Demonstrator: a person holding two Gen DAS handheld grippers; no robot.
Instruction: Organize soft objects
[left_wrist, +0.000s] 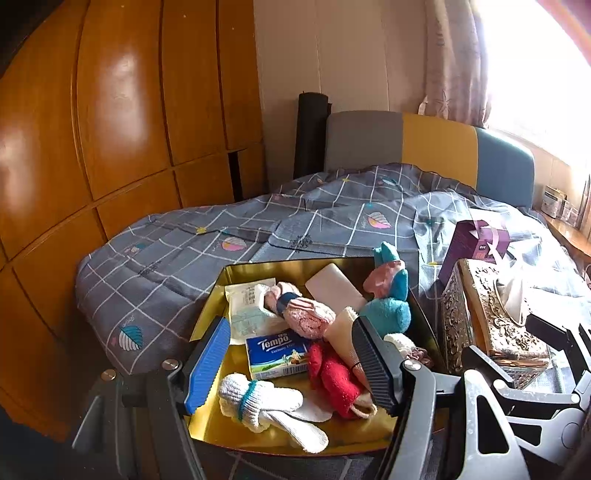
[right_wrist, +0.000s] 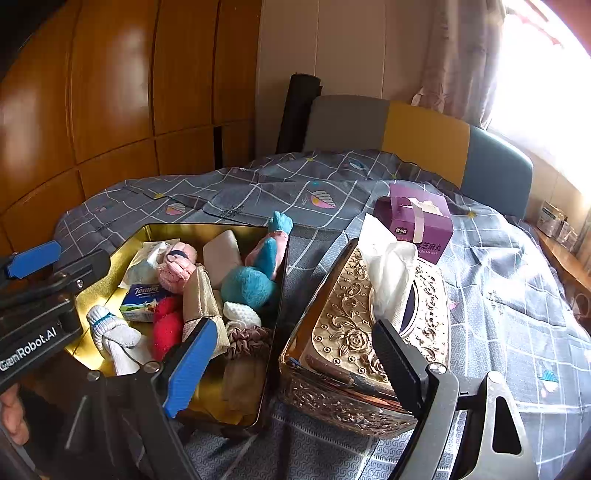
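Soft objects fill a gold tin (left_wrist: 212, 295) standing on the grey checked bedspread (right_wrist: 258, 192), with an ornate tissue box (right_wrist: 343, 332) just beside it on the right. Inside the tin lie a teal plush toy (left_wrist: 388, 310), a pink knit bundle (left_wrist: 306, 314), red socks (left_wrist: 332, 376), white gloves (left_wrist: 266, 402) and a Tempo tissue pack (left_wrist: 277, 350). The left gripper (left_wrist: 291, 365) hovers over the tin's near half, jaws spread wide and holding nothing, gloves and red socks between its fingers. The right gripper (right_wrist: 295, 369) hangs over the gap between tin and tissue box, jaws likewise apart and empty
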